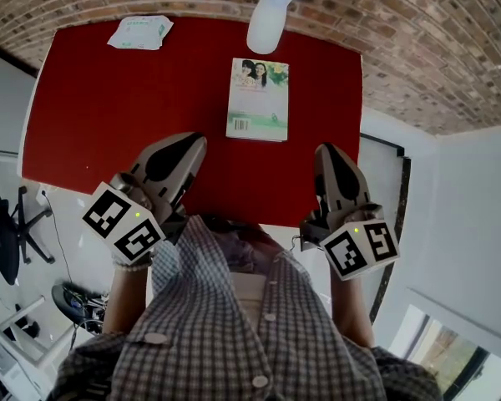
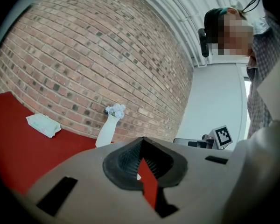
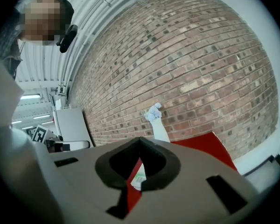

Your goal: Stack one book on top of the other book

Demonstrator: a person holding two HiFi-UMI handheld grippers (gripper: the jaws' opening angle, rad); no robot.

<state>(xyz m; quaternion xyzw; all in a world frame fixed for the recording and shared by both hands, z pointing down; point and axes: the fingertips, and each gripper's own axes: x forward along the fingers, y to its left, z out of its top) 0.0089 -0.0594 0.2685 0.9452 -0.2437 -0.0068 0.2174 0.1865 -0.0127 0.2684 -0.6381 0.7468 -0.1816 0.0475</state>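
A book (image 1: 258, 98) with a pale green cover that pictures two people lies flat on the red table (image 1: 108, 115), just in front of the vase. Only this one cover shows; I cannot tell whether a second book lies under it. My left gripper (image 1: 194, 143) hovers over the table's near edge, left of the book, shut and empty. My right gripper (image 1: 325, 150) hovers at the near edge to the book's right, also shut and empty. In the right gripper view a sliver of the book (image 3: 139, 176) shows below the shut jaws (image 3: 140, 141). The left gripper (image 2: 142, 141) points level toward the brick wall.
A white vase (image 1: 267, 19) with pale flowers stands at the table's far edge, also seen as the vase (image 2: 106, 129) and the vase (image 3: 159, 127). A tissue pack (image 1: 140, 32) lies at the far left corner. A brick wall backs the table. Office chairs stand on the floor at left.
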